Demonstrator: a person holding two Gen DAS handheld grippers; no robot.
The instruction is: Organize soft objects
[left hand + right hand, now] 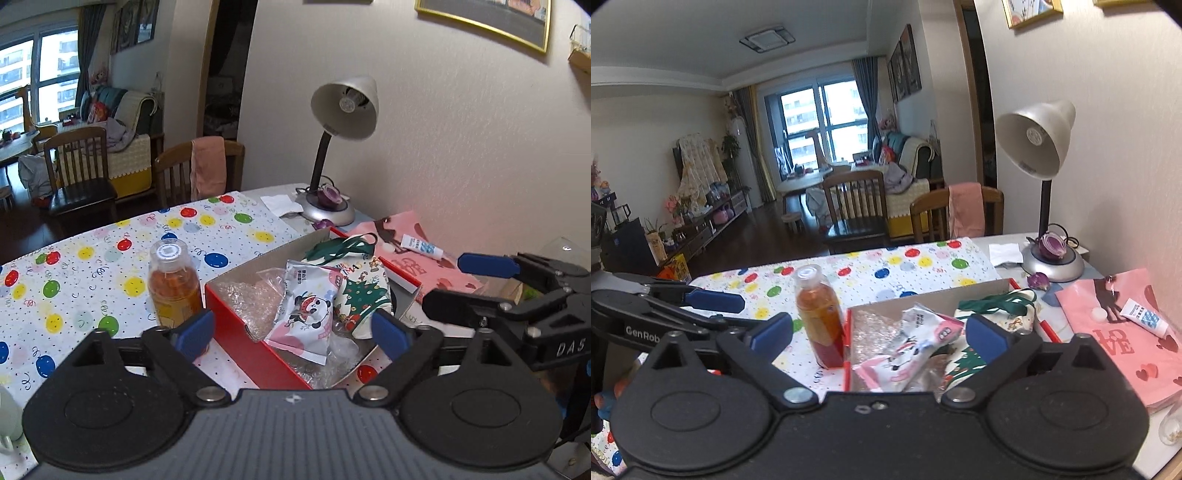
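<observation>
Two soft packs lie in the red box [236,332]: panda pouch [306,314] and Christmas bag [364,291]. From the left wrist, your left hand-held gripper [291,332] stands wide, empty, over the box. From the right wrist, your right hand-held gripper [879,336] is likewise wide and empty; pink bag [1126,343] lies outside on the surface [923,266]. Stage undetermined: packing or emptying.

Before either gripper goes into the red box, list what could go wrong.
1. The bottle stands upright right beside the red box; the open left gripper could tip it over.
2. The panda packet leans loosely on crinkly plastic and may slide when pinched.
3. The green ribbon on the Christmas bag could snag a finger.
</observation>
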